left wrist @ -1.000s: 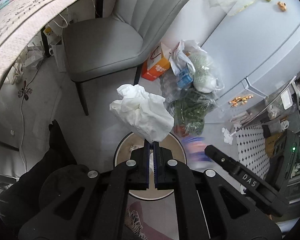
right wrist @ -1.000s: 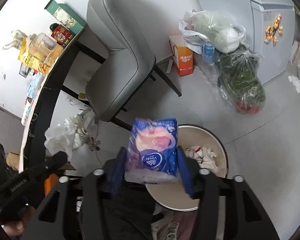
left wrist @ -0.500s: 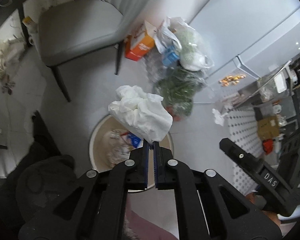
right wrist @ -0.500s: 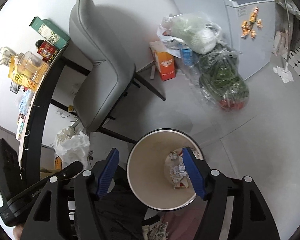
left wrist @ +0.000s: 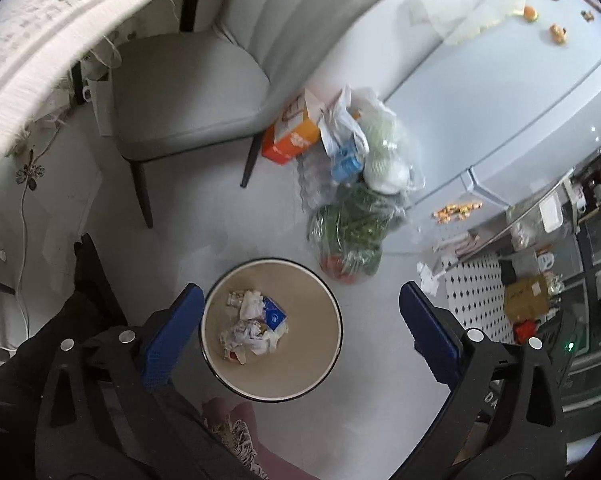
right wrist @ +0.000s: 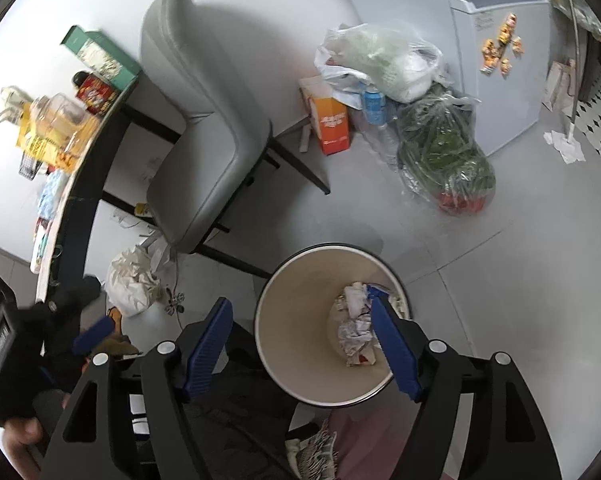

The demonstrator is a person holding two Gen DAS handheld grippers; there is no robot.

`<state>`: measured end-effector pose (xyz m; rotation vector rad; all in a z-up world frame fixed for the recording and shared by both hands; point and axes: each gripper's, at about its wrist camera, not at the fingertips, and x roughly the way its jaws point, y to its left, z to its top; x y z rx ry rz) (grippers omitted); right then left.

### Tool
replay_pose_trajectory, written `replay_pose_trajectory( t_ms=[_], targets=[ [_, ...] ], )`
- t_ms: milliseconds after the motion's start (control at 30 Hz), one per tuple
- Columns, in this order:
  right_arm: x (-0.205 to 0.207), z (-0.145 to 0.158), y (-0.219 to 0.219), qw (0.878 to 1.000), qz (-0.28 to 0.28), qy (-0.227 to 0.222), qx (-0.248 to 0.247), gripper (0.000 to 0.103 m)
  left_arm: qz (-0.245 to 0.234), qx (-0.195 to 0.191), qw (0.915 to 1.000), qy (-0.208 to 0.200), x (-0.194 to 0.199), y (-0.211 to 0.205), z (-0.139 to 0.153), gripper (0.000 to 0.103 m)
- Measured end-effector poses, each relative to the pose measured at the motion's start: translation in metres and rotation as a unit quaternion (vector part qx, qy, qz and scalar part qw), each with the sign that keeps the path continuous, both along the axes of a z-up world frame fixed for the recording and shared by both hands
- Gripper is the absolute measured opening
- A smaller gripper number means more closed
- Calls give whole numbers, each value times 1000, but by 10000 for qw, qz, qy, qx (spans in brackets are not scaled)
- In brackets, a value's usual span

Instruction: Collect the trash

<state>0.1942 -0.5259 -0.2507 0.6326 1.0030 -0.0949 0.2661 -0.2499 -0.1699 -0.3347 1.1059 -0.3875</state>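
The left gripper (left wrist: 300, 328) hangs above the round bin (left wrist: 332, 344), its blue fingers (left wrist: 172, 332) having just spread wide, nothing between them. Crumpled paper (left wrist: 248, 332) and a blue packet (left wrist: 274, 316) lie in the bin. Beyond it stand a grey chair (left wrist: 204, 92), an orange carton (left wrist: 292, 140) and bags of greens (left wrist: 352, 232) beside the fridge (left wrist: 500, 112).

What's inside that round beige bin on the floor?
In the bin lie crumpled white tissues and a blue tissue packet, with a bit of red at the bottom. Anything beneath that pile is covered.
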Motion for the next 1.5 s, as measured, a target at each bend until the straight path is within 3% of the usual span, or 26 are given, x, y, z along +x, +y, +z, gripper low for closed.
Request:
replay_pose_trajectory(
  t_ms=[300, 933, 1133, 1500],
  targets=[
    [-5, 43, 31, 9991, 243, -271, -225, 95, 319, -27, 9983, -488, -18, 38, 52, 97],
    [-49, 156, 116, 9881, 912, -941, -811, 95, 906, -402, 9835, -1514, -98, 140, 151, 97],
    [-71, 184, 145, 9823, 1172, -1119, -936, 95, 1053, -188, 9786, -1758, -137, 174, 175, 97],
    [-121, 204, 178, 9734, 1492, -1385, -1054, 95, 1442, 274, 9660, -2127, -209, 213, 202, 97]
  ],
)
